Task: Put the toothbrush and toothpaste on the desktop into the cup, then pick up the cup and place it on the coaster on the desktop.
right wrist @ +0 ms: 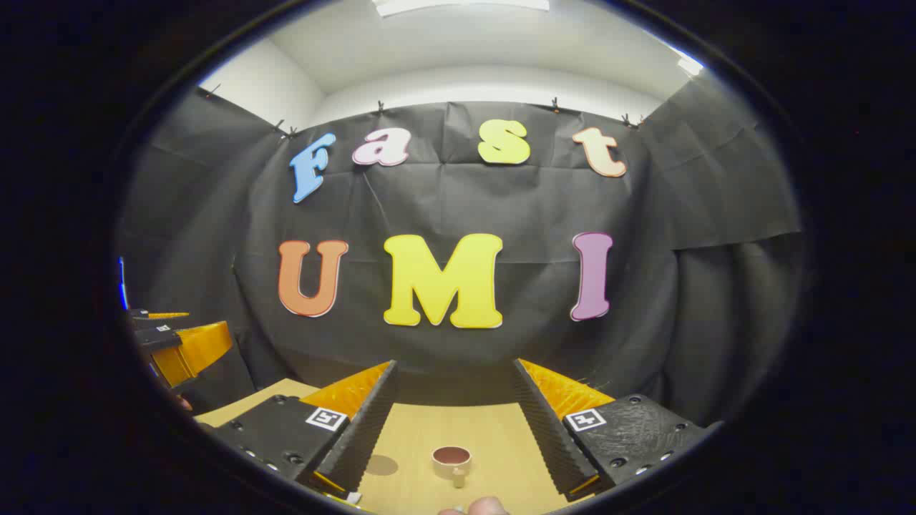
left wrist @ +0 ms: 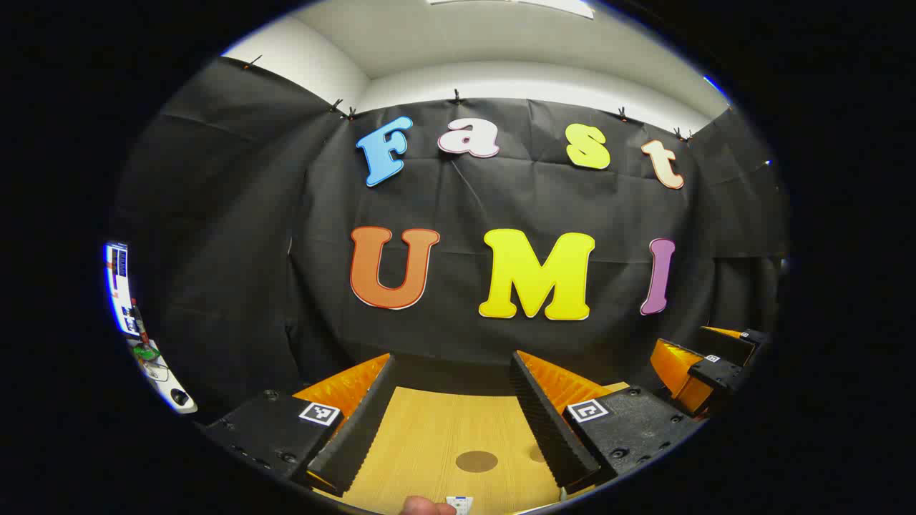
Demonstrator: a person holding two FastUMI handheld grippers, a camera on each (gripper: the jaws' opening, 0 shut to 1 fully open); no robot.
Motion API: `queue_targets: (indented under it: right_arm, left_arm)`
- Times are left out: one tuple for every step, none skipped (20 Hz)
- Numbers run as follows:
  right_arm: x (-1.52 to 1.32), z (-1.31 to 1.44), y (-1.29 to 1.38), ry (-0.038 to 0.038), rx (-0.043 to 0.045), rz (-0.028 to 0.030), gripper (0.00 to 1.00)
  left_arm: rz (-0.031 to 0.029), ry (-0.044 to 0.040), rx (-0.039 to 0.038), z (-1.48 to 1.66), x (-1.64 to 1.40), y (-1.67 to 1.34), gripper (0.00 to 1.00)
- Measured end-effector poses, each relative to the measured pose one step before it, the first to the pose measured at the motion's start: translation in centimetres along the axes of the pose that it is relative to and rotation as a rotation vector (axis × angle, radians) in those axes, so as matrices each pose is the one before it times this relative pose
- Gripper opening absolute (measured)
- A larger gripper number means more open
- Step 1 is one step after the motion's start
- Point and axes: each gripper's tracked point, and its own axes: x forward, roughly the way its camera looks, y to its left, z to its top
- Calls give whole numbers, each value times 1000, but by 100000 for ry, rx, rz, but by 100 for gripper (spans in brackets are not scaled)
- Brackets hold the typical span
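Left gripper view: left gripper (left wrist: 452,372) released, nothing betw fingers, above wood surface (left wrist: 429,429); brown coaster (left wrist: 476,461) on surface ahead. Right gripper view: right gripper (right wrist: 454,379) released, empty; cup (right wrist: 451,460) upright on surface betw fingers' line, coaster to its left.

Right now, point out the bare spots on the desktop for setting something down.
Bare wood lies between the round brown coaster and the black cloth wall, and behind the small cup toward that wall. The near edge is crowded: cup and other small items sit there.
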Motion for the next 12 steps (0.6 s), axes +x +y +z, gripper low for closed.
queue_targets:
  right_arm:
    - [-69, 106, 273, -1014, -1083, 1446, 95]
    - [-48, 179, 237, -637, 371, 1019, 92]
    - [28, -142, 59, 24, 1187, 822, 95]
    - [58, -223, 156, 841, 1153, 668, 95]
    - [-36, -447, 107, 1324, 603, 343, 98]
    - [54, -255, 29, 1190, 405, 416, 92]
    - [-1, -279, -23, 934, 409, -20, 95]
    - [82, -208, -55, 715, 662, 291, 96]
    - [164, -180, -63, 133, -44, -172, 96]
    - [140, -7, -335, -14, -683, -596, 97]
    - [-24, -35, -410, -364, -305, -598, 95]
    - [149, -14, -259, -228, 3, -243, 95]
  left_arm:
    - [111, 172, 105, -64, 9, 9, 99]
    - [423, -19, 322, -50, -78, -31, 99]
    - [211, -260, 278, 30, -190, -37, 99]
    - [-174, -178, 144, 86, -170, -90, 99]
    - [-5, -78, 341, 41, -115, -161, 99]
    - [-11, -207, 347, 121, -64, -65, 99]
    - [19, -63, 254, 9, 60, -31, 99]
    - [124, 233, 183, -154, 37, 4, 99]
    - [168, 299, 191, -199, 5, 43, 99]
    - [210, 445, -26, -165, 12, -33, 99]
    - [15, 275, -186, -253, 188, -45, 99]
    - [-162, 371, -85, -121, 167, -77, 99]
